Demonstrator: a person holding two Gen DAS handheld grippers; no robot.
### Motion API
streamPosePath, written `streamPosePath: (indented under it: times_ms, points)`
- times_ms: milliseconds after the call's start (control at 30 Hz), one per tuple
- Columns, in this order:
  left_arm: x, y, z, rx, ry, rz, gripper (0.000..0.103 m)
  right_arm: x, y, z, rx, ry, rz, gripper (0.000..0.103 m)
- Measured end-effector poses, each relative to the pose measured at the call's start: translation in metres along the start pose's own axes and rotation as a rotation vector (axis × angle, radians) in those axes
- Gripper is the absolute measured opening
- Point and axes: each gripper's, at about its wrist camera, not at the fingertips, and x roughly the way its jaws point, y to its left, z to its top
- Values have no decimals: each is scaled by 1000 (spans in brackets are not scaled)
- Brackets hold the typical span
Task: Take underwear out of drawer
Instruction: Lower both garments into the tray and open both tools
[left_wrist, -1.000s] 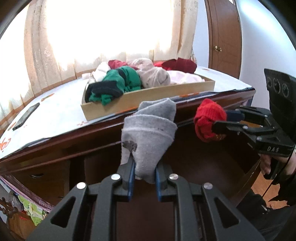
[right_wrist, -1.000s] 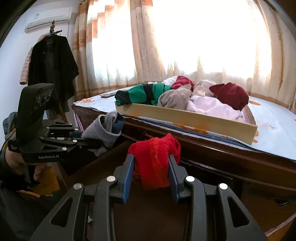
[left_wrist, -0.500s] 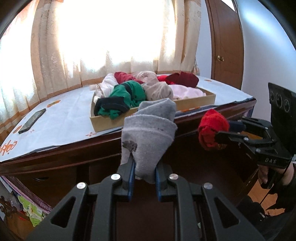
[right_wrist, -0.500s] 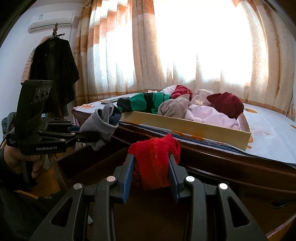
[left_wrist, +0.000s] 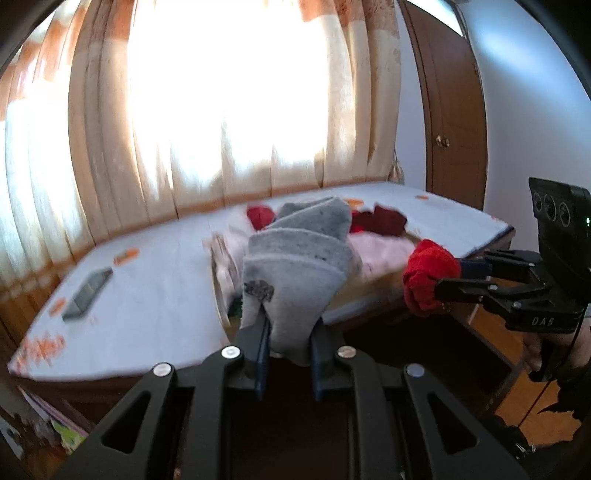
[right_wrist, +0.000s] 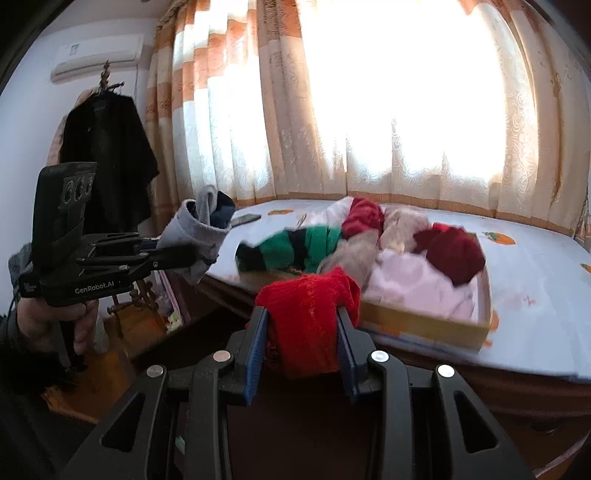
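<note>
Backdrop: sunlit curtains (right_wrist: 369, 110) across the window, white cloth-covered top of a dark wooden bench (left_wrist: 155, 295) below, both views a little smeared.
Left jaws: closed tight on a grey rolled garment (left_wrist: 295, 273), pinched at its lower end, left gripper (left_wrist: 288, 354) tilted slightly down.
Same grip from the other side: left gripper (right_wrist: 173, 254) held out level by a hand (right_wrist: 55, 325), grey roll (right_wrist: 199, 232) sticking up past the tips, something dark tucked inside its open end.
Right jaws: clamped on a red knitted garment (right_wrist: 310, 317), blue pads pressing both flanks, right gripper (right_wrist: 301, 339) angled slightly down.
Same grip seen from the left: right gripper (left_wrist: 439, 277) reaching in from the right edge, red bundle (left_wrist: 428, 273) bunched at its tips.
Beyond the jaws: shallow cardboard tray (right_wrist: 424, 321) on the bench, heaped with clothes, green-and-black piece (right_wrist: 291, 247), dark red piece (right_wrist: 454, 254), pale pink piece (right_wrist: 417, 284).
Relation: both held garments up in the air, clear of the tray, just in front of the bench edge.
Further out: phone (left_wrist: 88, 291) flat on the cloth, well left of the tray.
Edges: dark coat (right_wrist: 110, 155) hanging at left, air conditioner (right_wrist: 99, 55) above it, wooden door (left_wrist: 450, 110) at far right.
</note>
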Motion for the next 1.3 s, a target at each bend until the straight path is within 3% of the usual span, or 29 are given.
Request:
streamPosePath:
  times_ms: [133, 400, 700, 967, 1100, 1233, 1300]
  points:
    - [16, 6, 29, 20, -3, -8, 16, 5, -13, 30, 22, -1, -15, 38]
    - [80, 15, 65, 29, 75, -10, 16, 42, -53, 73, 64, 54, -68, 38]
    - [136, 22, 79, 35, 153, 25, 16, 89, -78, 76, 106, 137, -91, 38]
    - [172, 23, 73, 23, 235, 14, 17, 123, -92, 70, 120, 200, -114, 38]
    - [179, 22, 67, 24, 250, 30, 33, 130, -96, 68, 127, 212, -126, 42]
    - [172, 20, 69, 27, 237, 26, 49, 128, -92, 68, 116, 220, -141, 64]
    - [162, 18, 72, 35, 209, 30, 55, 122, -90, 70, 121, 202, -134, 66]
